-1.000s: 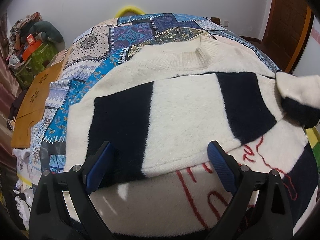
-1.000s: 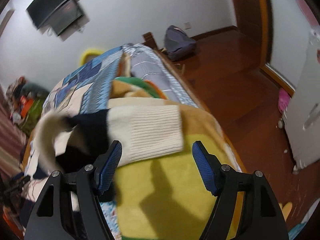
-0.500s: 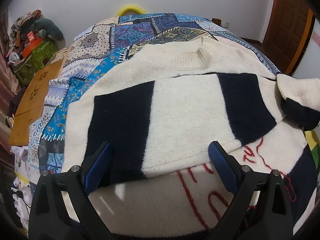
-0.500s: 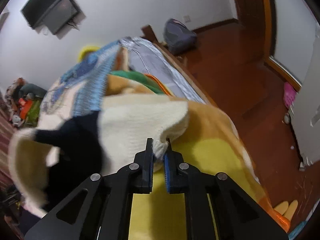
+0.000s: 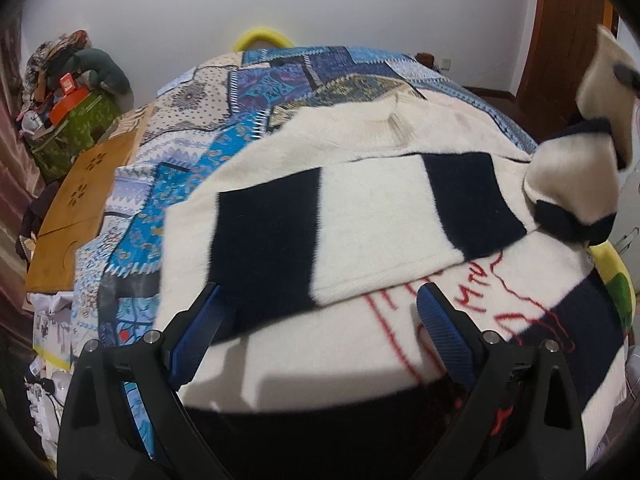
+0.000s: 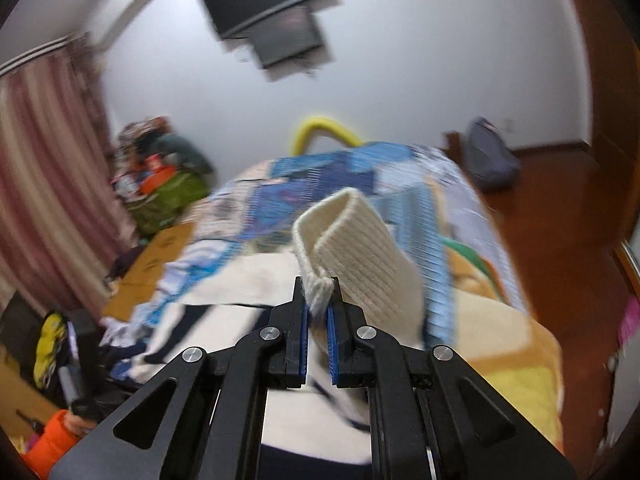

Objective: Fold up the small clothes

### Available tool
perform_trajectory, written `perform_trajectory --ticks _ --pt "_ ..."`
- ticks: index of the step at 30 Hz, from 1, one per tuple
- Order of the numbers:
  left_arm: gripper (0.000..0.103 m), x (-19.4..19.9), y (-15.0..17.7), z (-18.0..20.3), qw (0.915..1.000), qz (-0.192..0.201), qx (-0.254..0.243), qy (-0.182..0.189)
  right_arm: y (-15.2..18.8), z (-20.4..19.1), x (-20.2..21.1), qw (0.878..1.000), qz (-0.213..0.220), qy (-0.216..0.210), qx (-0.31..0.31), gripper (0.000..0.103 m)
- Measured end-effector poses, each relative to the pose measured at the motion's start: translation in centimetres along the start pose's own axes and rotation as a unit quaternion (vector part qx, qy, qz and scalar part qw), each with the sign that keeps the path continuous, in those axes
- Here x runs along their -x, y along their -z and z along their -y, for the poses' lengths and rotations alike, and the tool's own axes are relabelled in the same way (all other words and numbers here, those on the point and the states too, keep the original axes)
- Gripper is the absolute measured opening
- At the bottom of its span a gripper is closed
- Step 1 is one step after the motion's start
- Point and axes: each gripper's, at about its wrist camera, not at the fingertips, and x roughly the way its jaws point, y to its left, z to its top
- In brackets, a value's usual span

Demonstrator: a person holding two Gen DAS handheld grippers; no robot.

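Pinching the cuff [image 6: 356,248] in your right gripper [image 6: 317,312], you hold the sleeve above the bed's right edge for folding across the sweater [image 5: 372,200], left gripper [image 5: 320,320] open, empty.

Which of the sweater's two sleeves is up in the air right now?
The sleeve on the right side of the sweater. The right gripper pinches its ribbed cuff and holds it up; the other sleeve lies flat, folded across the chest.
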Motion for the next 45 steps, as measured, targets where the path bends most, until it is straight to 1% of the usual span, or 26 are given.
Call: perform_trajectory --ticks 5,7,10,13,15,17,19,20,22,25,28,30,31,32,33,37,39,40,41,42,43,44,45 --pt "0.097 2.0 1.1 -3.0 0.9994 0.015 0.031 0.007 -1.6 -6.9 -3.2 0.998 -0.004 -0.049 0.051 0.007" --pt "0.097 2.7 1.8 -4.5 0.9988 0.019 0.044 0.01 -2.1 -9.6 -5.1 0.996 -0.014 -0.065 0.067 0.007" --pt "0.097 3.5 2.8 -6.4 0.9978 0.021 0.062 0.009 -1.8 -12.5 -7.7 0.993 -0.033 -0.083 0.081 0.007" --pt "0.097 3.9 3.5 -8.2 0.9968 0.018 0.078 0.009 -0.6 -15.7 -10.9 0.988 -0.061 -0.102 0.094 0.007" --pt "0.097 3.9 4.0 -9.2 0.9959 0.012 0.089 0.01 0.8 -16.8 -12.1 0.985 -0.082 -0.11 0.101 0.007" --pt "0.097 3.9 4.4 -10.2 0.9952 0.006 0.098 0.01 2.2 -17.9 -13.5 0.98 -0.114 -0.121 0.105 0.011" --pt "0.097 3.9 4.6 -10.7 0.9947 0.003 0.103 0.01 3.4 -18.2 -14.3 0.977 -0.138 -0.128 0.104 0.011" --pt "0.097 3.9 4.6 -10.9 0.9945 0.003 0.104 0.01 4.0 -18.1 -14.6 0.975 -0.148 -0.133 0.104 0.016" --pt "0.097 4.0 4.6 -11.1 0.9941 0.003 0.108 0.009 4.6 -17.7 -14.4 0.975 -0.15 -0.126 0.107 0.022" --pt "0.097 3.9 4.2 -11.0 0.9934 0.004 0.114 0.012 4.4 -16.0 -13.4 0.978 -0.141 -0.104 0.111 0.031" --pt "0.097 3.4 3.3 -10.5 0.9935 0.008 0.112 0.02 3.8 -13.2 -11.4 0.984 -0.118 -0.063 0.121 0.039" --pt "0.092 2.7 2.7 -10.0 0.9937 0.002 0.111 0.02 3.7 -11.4 -10.0 0.986 -0.105 -0.036 0.128 0.044" --pt "0.086 2.2 2.4 -9.7 0.9937 -0.004 0.109 0.022 3.7 -10.0 -9.1 0.987 -0.099 -0.02 0.129 0.045" --pt "0.083 1.5 2.1 -9.3 0.9937 -0.014 0.108 0.027 3.6 -9.0 -8.7 0.987 -0.095 -0.011 0.126 0.046" --pt "0.082 0.9 1.9 -9.1 0.9933 -0.022 0.109 0.031 3.5 -7.6 -8.0 0.988 -0.093 0.0 0.121 0.046" --pt "0.069 -2.1 1.3 -8.0 0.9889 -0.063 0.121 0.058 4.3 -2.2 -5.9 0.99 -0.092 0.044 0.094 0.046" --pt "0.065 -3.1 1.1 -7.6 0.9861 -0.072 0.133 0.07 5.1 0.5 -5.1 0.991 -0.096 0.062 0.072 0.046" --pt "0.061 -3.1 0.9 -7.3 0.9857 -0.071 0.135 0.071 5.4 1.7 -4.8 0.991 -0.098 0.069 0.062 0.046" --pt "0.05 -3.1 0.7 -7.1 0.9851 -0.068 0.137 0.079 5.9 2.9 -4.5 0.991 -0.101 0.078 0.051 0.046" --pt "0.042 -3.1 0.4 -6.8 0.9839 -0.07 0.137 0.091 6.3 4.1 -4.2 0.99 -0.103 0.088 0.041 0.046" --pt "0.026 -3.1 0.2 -6.5 0.983 -0.073 0.134 0.102 6.8 5.3 -4.1 0.989 -0.107 0.097 0.029 0.047" --pt "0.019 -3.1 -0.2 -6.1 0.9836 -0.074 0.129 0.103 7.2 6.2 -3.9 0.988 -0.11 0.103 0.021 0.047" --pt "0.015 -3.0 -0.5 -5.6 0.9859 -0.072 0.117 0.095 7.6 7.0 -3.9 0.988 -0.114 0.108 0.011 0.047"
